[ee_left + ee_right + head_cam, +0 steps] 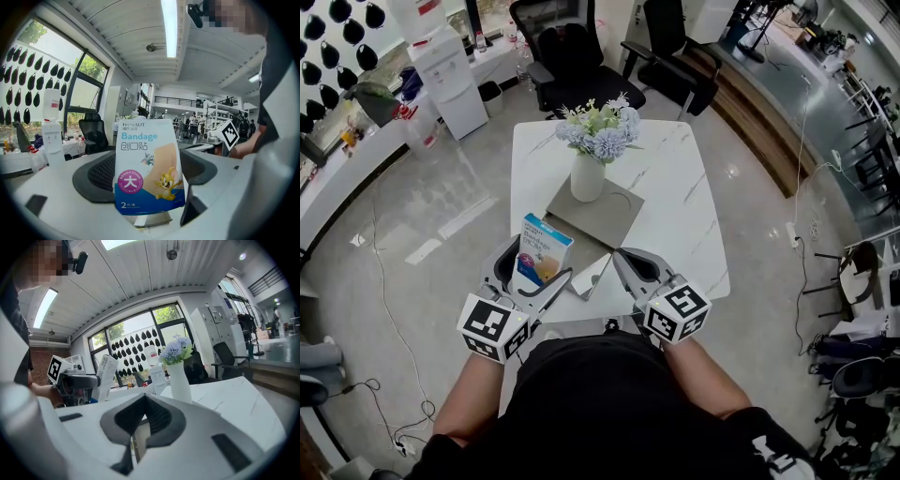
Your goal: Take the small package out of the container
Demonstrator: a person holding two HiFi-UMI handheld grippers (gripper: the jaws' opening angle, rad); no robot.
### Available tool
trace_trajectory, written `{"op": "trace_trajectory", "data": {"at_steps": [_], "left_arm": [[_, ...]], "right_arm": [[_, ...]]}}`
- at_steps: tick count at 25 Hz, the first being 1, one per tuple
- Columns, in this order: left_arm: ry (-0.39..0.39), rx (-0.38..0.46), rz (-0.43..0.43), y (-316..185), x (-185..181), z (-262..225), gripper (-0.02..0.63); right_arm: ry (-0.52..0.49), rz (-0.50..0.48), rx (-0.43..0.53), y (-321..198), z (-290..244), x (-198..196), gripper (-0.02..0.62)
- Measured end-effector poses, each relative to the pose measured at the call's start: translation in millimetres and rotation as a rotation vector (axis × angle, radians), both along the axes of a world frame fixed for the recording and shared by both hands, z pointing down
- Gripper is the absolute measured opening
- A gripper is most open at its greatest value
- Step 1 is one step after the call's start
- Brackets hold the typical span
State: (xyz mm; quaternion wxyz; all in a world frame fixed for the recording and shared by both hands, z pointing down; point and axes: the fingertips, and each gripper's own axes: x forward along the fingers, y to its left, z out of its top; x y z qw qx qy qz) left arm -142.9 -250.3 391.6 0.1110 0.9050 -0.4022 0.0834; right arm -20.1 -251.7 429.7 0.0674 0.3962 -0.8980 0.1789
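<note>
Over the near edge of the marble table [694,216], the left gripper [530,274] is clamped on the Bandage box [542,251]. Box is upright, print facing that gripper's camera. Right gripper [621,262] is pinched on the small package [591,275], a thin grey sachet sitting edge-on between its jaws. Package lies just right of the box's lower end. Can't tell if its far end is inside the box or already clear.

My read: extraction step, nearly done. To do it well:
- Hold the box rigid.
- Pull the package straight along its own plane, no twist. A thin sachet will likely bend or snag on a flap.
- Don't squeeze the box harder. Crushed walls would pinch the contents.

Vase [587,176] on the grey mat [609,220] is well behind, so low clash risk.
</note>
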Motion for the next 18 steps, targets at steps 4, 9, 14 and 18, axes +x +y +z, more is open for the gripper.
{"op": "trace_trajectory", "data": {"at_steps": [4, 9, 14, 18], "left_arm": [[0.001, -0.003, 0.001, 0.0, 1.9, 0.5, 0.423], [-0.001, -0.005, 0.004, 0.8, 3.4, -0.6, 0.423], [-0.001, -0.011, 0.003, -0.9, 5.5, 1.5, 0.423], [-0.001, -0.012, 0.009, -2.2, 8.1, 2.8, 0.425]], "right_arm": [[0.002, 0.001, 0.000, -0.7, 0.3, 0.3, 0.000], [0.003, 0.000, -0.001, -0.2, -0.4, 0.7, 0.000], [0.001, 0.003, -0.005, -1.6, 1.7, 2.5, -0.002], [0.001, 0.003, -0.005, -3.5, 3.1, 2.0, 0.000]]}}
